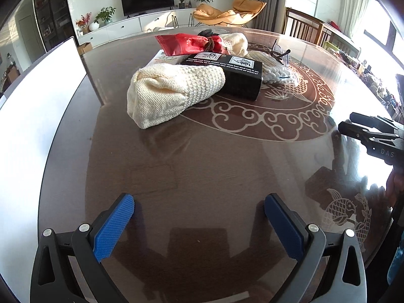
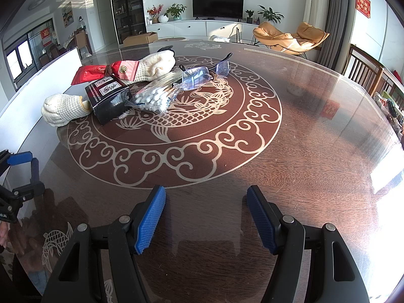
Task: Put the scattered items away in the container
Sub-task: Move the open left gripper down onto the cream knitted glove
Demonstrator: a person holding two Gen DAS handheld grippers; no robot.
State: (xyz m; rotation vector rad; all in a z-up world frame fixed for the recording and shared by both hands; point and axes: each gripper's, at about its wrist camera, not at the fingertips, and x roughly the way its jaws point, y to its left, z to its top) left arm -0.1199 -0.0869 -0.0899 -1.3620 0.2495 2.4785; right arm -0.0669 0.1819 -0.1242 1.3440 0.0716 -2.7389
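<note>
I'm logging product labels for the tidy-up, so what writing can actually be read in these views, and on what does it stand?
"DAS": on the black body of the right gripper, seen from the left wrist view; it may run on out of frame.
Black box: white print along its top, too small to read surely.
White box under the red packet: faint logo, unreadable.
Red wall hanging: gold characters, blurred.
</note>
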